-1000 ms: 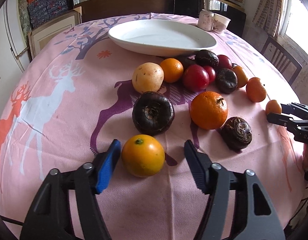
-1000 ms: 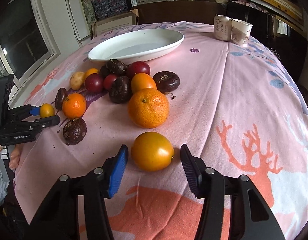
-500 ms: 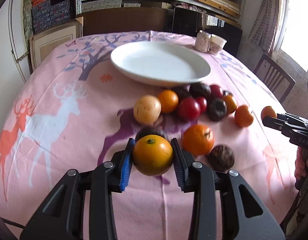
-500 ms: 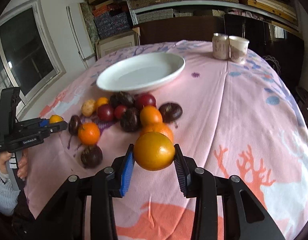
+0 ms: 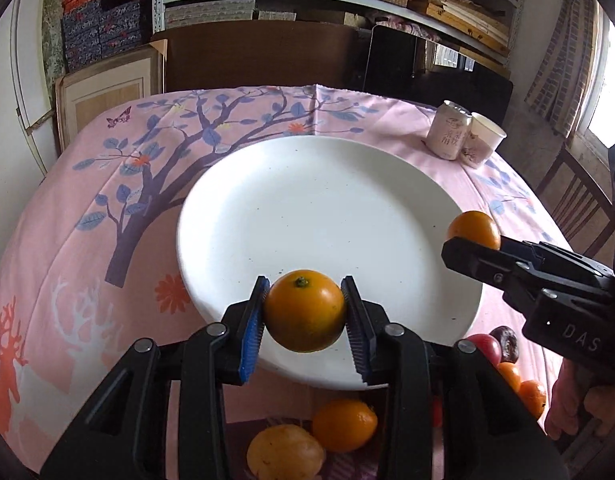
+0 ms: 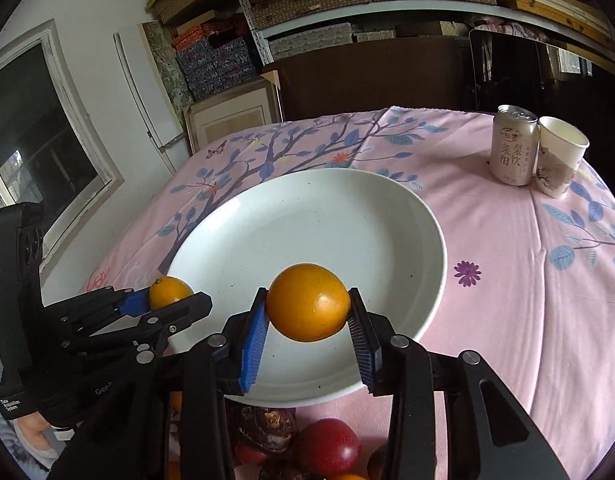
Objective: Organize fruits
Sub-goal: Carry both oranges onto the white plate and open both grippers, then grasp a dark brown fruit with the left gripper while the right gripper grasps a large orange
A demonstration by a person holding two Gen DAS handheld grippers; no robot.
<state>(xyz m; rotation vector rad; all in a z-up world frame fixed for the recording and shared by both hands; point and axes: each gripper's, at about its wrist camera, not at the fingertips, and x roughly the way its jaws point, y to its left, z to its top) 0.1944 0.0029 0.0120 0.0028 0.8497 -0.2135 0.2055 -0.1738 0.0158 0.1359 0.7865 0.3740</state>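
My left gripper (image 5: pixel 305 312) is shut on a small orange (image 5: pixel 304 310) and holds it over the near edge of the big white plate (image 5: pixel 327 208). My right gripper (image 6: pixel 307 312) is shut on another orange (image 6: pixel 308 307) above the near part of the same plate (image 6: pixel 315 232). Each gripper shows in the other's view: the right one with its orange (image 5: pixel 473 229) at the plate's right edge, the left one with its orange (image 6: pixel 169 292) at the plate's left edge. The plate holds nothing.
The remaining fruits lie on the pink tablecloth below the grippers: an orange (image 5: pixel 344 424), a yellow fruit (image 5: pixel 285 454), a red fruit (image 6: pixel 327 446) and dark ones (image 6: pixel 267 426). A drink can (image 6: pixel 513 144) and paper cup (image 6: pixel 559 160) stand at the far right.
Both grippers closed on their oranges, lifted them off the cloth and carried them forward over the plate. The fruit pile now lies beneath and behind the fingers.
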